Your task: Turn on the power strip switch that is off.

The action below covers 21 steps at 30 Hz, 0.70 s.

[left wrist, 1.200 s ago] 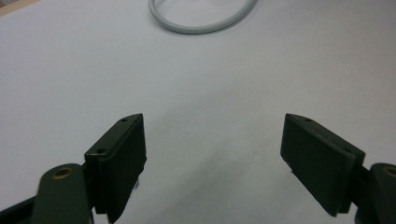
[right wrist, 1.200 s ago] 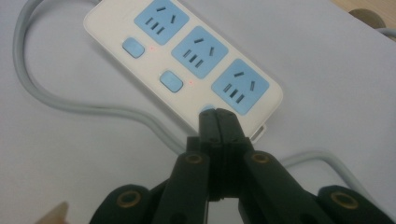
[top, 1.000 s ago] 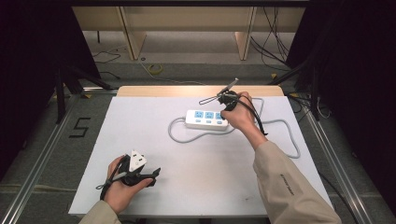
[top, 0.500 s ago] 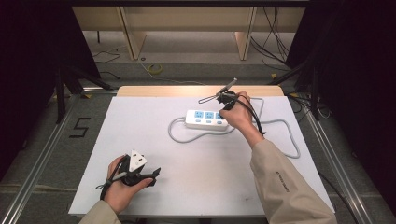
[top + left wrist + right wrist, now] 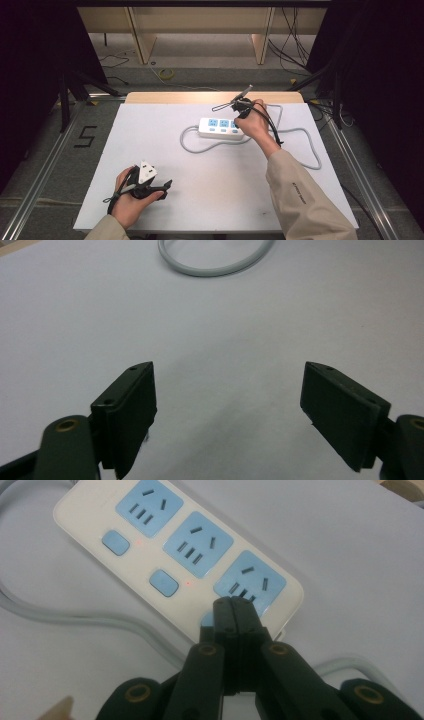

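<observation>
A white power strip (image 5: pixel 221 128) with three blue sockets and blue switches lies at the back middle of the white table; its grey cable (image 5: pixel 300 145) loops around it. In the right gripper view the strip (image 5: pixel 150 545) lies just ahead, and my right gripper (image 5: pixel 234 605) is shut with nothing between its jaws, its tips over the switch beside the nearest socket. From the high view that right gripper (image 5: pixel 239 106) hovers at the strip's right end. My left gripper (image 5: pixel 162 187) rests near the front left, open and empty; its jaws (image 5: pixel 227 405) stand wide over bare table.
The white table (image 5: pixel 150 140) has a wooden strip along its back edge. A loop of grey cable (image 5: pixel 215 262) lies ahead of the left gripper. Metal rails run along both sides of the table, and loose cables lie on the floor behind.
</observation>
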Available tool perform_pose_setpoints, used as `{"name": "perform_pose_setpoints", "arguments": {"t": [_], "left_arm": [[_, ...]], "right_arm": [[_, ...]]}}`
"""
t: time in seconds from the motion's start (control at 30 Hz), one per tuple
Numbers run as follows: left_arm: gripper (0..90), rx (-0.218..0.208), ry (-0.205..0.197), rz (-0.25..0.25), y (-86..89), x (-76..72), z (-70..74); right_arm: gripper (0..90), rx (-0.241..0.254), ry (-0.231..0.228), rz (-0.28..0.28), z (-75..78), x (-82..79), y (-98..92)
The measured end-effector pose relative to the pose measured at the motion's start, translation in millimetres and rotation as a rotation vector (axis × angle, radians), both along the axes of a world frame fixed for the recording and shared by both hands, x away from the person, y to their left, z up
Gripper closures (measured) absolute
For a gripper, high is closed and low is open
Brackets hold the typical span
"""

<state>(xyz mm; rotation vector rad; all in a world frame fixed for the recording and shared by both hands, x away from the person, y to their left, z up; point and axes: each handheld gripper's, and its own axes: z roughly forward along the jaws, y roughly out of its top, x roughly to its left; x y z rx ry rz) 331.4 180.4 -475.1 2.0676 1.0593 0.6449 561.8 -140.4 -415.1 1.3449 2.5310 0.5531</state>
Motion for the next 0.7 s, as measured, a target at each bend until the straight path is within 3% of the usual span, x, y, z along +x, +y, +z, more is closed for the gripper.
{"name": "perform_pose_setpoints", "arguments": {"t": [0.7], "left_arm": [[22.4, 0.003, 0.000, -0.003, -0.2, 0.2, 0.1]], "right_arm": [[90.0, -0.014, 0.018, -0.008, -14.6, 2.3, 10.7]]}}
